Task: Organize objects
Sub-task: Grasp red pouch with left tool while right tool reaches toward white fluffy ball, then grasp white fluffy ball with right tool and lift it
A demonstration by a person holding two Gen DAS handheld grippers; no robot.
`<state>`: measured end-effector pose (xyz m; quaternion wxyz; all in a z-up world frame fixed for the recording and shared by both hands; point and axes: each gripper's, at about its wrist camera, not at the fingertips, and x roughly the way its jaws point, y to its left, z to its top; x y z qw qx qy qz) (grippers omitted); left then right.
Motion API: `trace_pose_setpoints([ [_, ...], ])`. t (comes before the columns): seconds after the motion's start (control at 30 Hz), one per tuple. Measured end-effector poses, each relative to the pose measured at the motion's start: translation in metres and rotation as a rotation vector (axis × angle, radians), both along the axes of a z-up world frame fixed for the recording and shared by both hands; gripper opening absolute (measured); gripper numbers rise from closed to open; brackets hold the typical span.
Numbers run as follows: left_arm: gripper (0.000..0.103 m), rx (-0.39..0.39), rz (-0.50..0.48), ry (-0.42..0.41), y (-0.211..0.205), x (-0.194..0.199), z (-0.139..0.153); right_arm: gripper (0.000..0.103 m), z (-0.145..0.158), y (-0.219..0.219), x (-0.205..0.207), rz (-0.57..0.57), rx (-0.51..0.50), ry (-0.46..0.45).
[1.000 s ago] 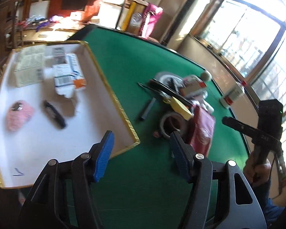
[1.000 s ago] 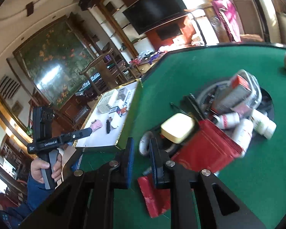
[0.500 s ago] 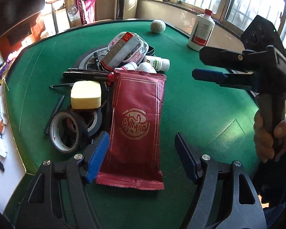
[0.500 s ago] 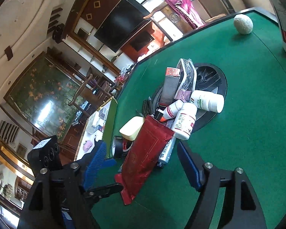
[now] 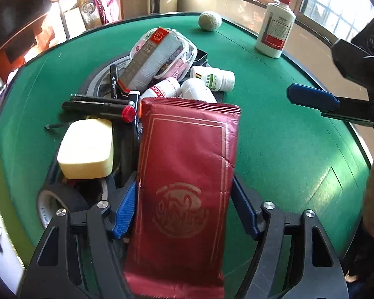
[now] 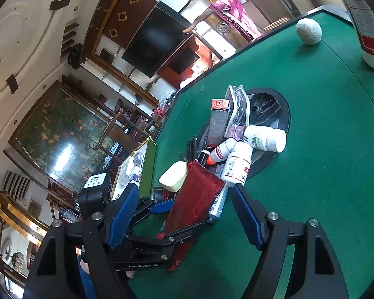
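Note:
A dark red foil packet (image 5: 184,174) lies lengthwise between the fingers of my left gripper (image 5: 184,184). Its jaws are closing, and the blue pads (image 5: 126,209) meet the packet's two long edges, whose right side is creased. The right wrist view shows that packet (image 6: 199,194) tilted up off the felt inside the left gripper (image 6: 179,216). My right gripper (image 6: 184,191) stands open just short of the packet, with nothing touching its pads; it hangs at the right (image 5: 311,69) above the felt. The packet's far end rests on the pile.
Behind the packet, a pile on the green table (image 5: 286,162): a pale yellow block (image 5: 86,149), tape rolls (image 5: 54,199), pens (image 5: 97,104), white pill bottles (image 5: 212,78), a grey box (image 5: 149,59). A rough ball (image 5: 209,21) and a large white bottle (image 5: 274,27) stand beyond.
My left gripper swung from the white tray to the pile and came down around the red packet. The right gripper went from shut to wide open and drew back a little.

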<state>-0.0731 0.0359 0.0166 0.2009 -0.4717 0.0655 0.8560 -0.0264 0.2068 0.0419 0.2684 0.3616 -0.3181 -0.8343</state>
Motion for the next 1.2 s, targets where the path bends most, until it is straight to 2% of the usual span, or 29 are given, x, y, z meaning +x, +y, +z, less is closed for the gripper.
trace_pose_setpoints([
  [0.07,0.056,-0.009,-0.009,0.034,0.002,0.007,-0.002,0.077,0.000,0.005,-0.001,-0.018,0.001,-0.002],
  [0.13,0.053,0.017,0.006,0.040,-0.003,0.016,-0.002,0.077,0.000,0.010,-0.001,-0.035,0.011,0.002],
  [0.33,0.052,0.084,0.070,0.040,-0.046,0.065,-0.001,0.077,0.002,0.034,-0.005,-0.137,0.069,0.004],
  [0.5,0.052,0.119,0.165,0.061,-0.091,0.087,-0.002,0.077,0.028,0.041,-0.025,-0.219,0.327,0.054],
  [0.67,0.052,0.132,0.168,0.057,-0.096,0.081,-0.005,0.077,0.057,0.055,-0.090,-0.356,0.551,0.106],
  [0.77,0.052,0.108,0.161,0.060,-0.101,0.081,-0.002,0.077,0.061,0.072,-0.146,-0.389,0.547,0.053],
  [0.83,0.052,0.104,0.166,0.063,-0.108,0.083,-0.002,0.077,0.060,0.091,-0.181,-0.454,0.548,-0.002],
  [0.97,0.053,0.130,0.171,0.063,-0.115,0.084,-0.003,0.077,0.044,0.127,-0.240,-0.488,0.451,-0.123],
  [1.2,0.053,0.132,0.166,0.019,-0.115,0.075,-0.009,0.077,0.007,0.148,-0.299,-0.565,0.489,-0.241],
])
